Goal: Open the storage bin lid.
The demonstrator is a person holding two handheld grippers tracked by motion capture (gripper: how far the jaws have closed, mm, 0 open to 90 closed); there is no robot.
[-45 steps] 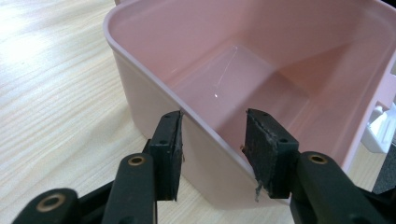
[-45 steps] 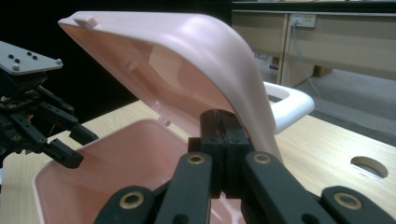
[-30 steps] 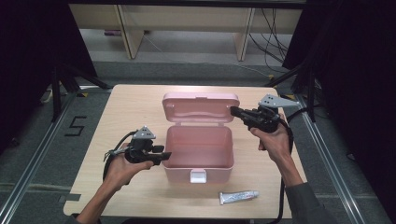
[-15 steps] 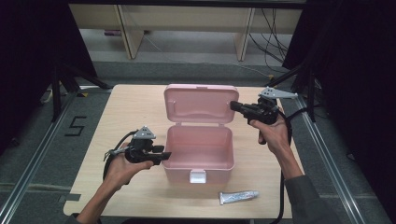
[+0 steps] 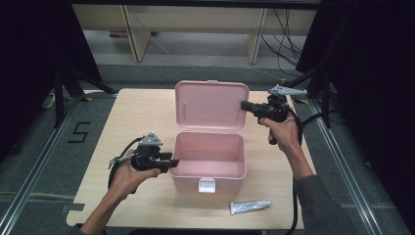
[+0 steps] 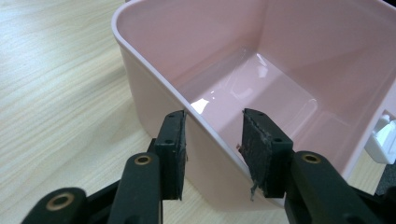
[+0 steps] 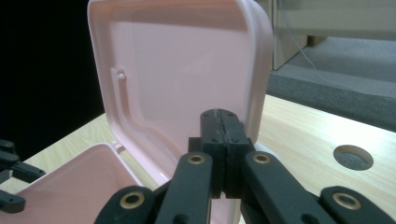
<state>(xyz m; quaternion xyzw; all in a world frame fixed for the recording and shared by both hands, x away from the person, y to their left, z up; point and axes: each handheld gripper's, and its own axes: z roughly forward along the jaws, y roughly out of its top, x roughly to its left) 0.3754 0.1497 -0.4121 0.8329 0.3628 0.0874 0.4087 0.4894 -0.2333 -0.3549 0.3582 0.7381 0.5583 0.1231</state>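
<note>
Since a second ago your right gripper (image 5: 244, 105) has swung the lid (image 5: 211, 105) of the pink box (image 5: 208, 161) from a shallow tilt to standing upright behind the box, and your hand has risen and moved back with it. Your left gripper (image 5: 173, 162) has not shifted: it stays at the box's left wall, where it was in both earlier frames.

In the right gripper view, your right fingers (image 7: 212, 135) are pressed together with no gap showing, their tips against the lid's right edge (image 7: 254, 70). Whether they pinch the rim or merely push it, you cannot tell from here. In the left gripper view, your left fingers (image 6: 170, 154) straddle the box's rim (image 6: 205, 128), one outside the wall and one inside, with a visible gap on each side, so they brace the box rather than clamp it.

The box sits near the middle of the table (image 5: 137, 112), its latch (image 5: 206, 185) facing you and its inside bare and glossy. A small tube (image 5: 250, 207) lies on the table just in front of the box's right corner, apart from it and untouched.

So the opening looks about done. Judging by the layout, the tube is the likely next thing to go in, which would call for freeing your right gripper once the lid stays up unaided. If it does not hold, it could drop back when you let go.
</note>
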